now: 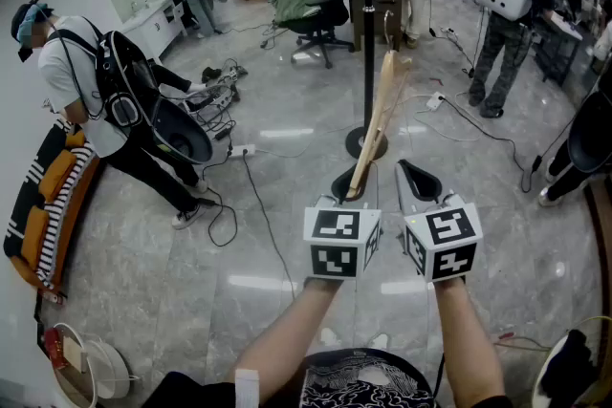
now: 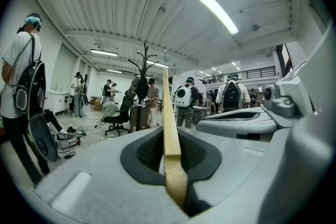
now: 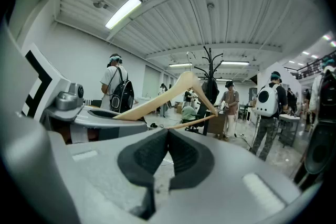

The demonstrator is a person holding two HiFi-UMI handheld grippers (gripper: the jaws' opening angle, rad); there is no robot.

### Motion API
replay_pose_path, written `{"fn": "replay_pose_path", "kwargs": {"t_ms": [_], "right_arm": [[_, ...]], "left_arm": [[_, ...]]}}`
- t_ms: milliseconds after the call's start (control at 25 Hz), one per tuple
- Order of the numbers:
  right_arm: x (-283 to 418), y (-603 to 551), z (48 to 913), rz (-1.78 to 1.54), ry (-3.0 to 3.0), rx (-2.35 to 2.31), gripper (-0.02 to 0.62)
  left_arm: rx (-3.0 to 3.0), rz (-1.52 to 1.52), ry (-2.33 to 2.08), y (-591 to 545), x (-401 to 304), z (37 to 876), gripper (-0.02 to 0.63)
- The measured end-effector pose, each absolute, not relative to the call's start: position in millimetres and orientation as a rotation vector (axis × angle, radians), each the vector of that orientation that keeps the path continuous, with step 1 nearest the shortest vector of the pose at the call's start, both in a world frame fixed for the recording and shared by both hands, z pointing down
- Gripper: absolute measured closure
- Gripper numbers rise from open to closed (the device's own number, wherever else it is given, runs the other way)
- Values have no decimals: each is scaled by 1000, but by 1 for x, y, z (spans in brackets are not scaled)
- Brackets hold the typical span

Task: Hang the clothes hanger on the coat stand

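hanger (image 1: 382,105) clamped in left tongs (image 1: 349,185), right tongs (image 1: 418,179) closed empty, coat stand (image 1: 368,43) beyond

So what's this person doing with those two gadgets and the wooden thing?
A person holds a claw in each hand. The left claw grips a wooden clothes hanger, raised toward the black coat stand ahead. The right claw is shut, empty. The hanger isn't hung yet.
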State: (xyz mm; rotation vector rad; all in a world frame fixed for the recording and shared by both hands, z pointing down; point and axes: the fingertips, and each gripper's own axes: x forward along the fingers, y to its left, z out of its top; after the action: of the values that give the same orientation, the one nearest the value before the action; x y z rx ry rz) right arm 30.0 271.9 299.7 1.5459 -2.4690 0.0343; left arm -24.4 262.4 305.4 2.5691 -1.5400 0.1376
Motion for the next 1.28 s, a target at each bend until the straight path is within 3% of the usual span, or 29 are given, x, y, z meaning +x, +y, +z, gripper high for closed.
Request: {"fn": "replay_pose_path", "kwargs": {"t_ms": [920, 1280], "right_arm": [[-19, 223, 316, 93, -2409, 1631, 595], [3, 192, 319, 103, -2425, 1623, 595]], "left_arm": [[2602, 159, -1430, 210, -74, 325, 569], [2591, 175, -1445, 180, -53, 330, 569]]}}
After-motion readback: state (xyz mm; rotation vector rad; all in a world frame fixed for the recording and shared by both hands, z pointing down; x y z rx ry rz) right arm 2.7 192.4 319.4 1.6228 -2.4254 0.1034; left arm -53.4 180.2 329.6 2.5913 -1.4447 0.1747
